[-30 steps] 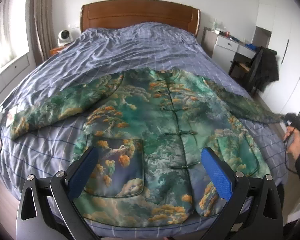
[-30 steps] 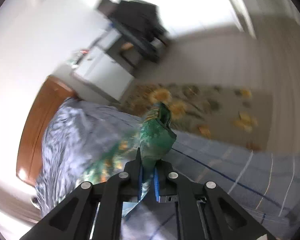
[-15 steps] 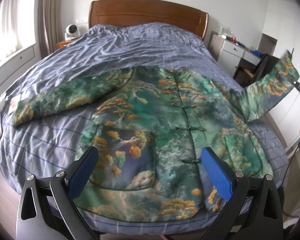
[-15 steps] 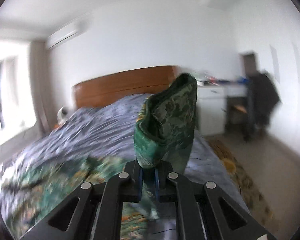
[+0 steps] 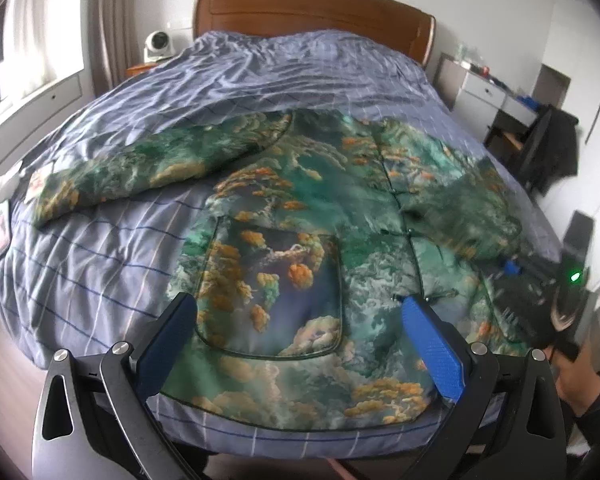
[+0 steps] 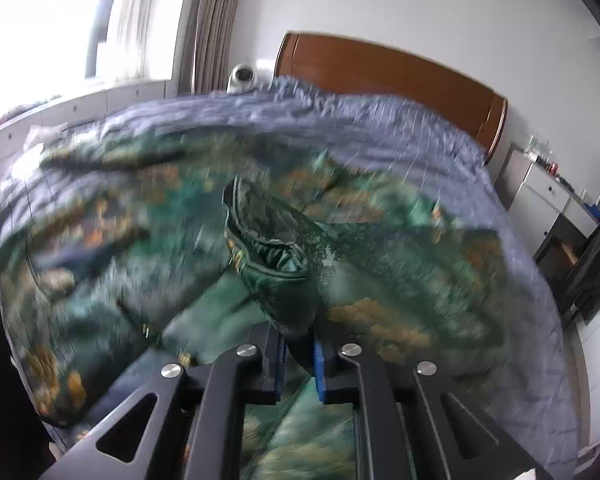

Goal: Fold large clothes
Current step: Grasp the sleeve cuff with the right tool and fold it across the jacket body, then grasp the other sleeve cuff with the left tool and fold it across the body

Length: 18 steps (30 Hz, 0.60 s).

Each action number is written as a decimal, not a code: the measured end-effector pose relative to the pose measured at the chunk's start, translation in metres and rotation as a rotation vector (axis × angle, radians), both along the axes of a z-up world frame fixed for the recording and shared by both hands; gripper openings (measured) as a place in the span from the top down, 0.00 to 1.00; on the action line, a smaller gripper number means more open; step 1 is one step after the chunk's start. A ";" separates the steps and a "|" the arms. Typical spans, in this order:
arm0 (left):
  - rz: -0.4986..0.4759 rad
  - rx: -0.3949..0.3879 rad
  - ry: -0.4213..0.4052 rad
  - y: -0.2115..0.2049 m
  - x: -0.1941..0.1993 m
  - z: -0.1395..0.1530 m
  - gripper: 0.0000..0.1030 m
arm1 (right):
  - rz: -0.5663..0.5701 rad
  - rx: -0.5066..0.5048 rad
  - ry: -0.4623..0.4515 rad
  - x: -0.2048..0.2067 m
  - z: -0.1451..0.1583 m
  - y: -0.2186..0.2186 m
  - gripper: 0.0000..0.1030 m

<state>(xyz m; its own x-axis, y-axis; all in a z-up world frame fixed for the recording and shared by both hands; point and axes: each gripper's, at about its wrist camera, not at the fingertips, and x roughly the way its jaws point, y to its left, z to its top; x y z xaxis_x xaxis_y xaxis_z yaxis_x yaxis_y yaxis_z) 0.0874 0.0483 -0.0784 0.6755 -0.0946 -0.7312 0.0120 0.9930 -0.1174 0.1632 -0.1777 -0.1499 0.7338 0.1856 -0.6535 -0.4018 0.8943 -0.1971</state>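
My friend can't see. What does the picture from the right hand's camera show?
The right gripper is shut on the cuff of a sleeve of a green jacket with orange cloud patterns, held above the jacket spread on a bed with a blue checked cover. A wooden headboard and bright window are behind; the picture is blurry.

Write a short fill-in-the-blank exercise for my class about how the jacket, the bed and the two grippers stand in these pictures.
1. The jacket lies spread on a ____.
2. The right gripper is shut on the jacket's ____.
3. The left gripper is ____ and holds nothing.
4. The headboard is made of ____.

Missing words: bed; sleeve; open; wood
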 end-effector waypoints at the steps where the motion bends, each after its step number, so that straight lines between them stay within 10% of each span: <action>1: -0.010 0.002 0.007 -0.002 0.002 -0.002 0.01 | 0.008 -0.004 0.039 -0.002 -0.009 0.002 0.77; 5: -0.068 -0.025 0.037 -0.013 0.015 -0.006 0.01 | 0.036 0.032 0.123 -0.020 -0.022 0.002 0.39; 18: -0.431 -0.389 0.314 -0.115 0.122 -0.054 0.12 | -0.100 0.189 0.115 -0.076 0.016 -0.049 0.39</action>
<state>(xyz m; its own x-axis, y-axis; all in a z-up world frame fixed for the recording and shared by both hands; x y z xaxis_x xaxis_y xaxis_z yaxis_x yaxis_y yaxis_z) 0.2096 -0.0664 -0.1327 0.2780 -0.6059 -0.7454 0.3055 0.7914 -0.5294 0.0875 -0.2268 -0.1342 0.6772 0.2427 -0.6946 -0.3191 0.9475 0.0200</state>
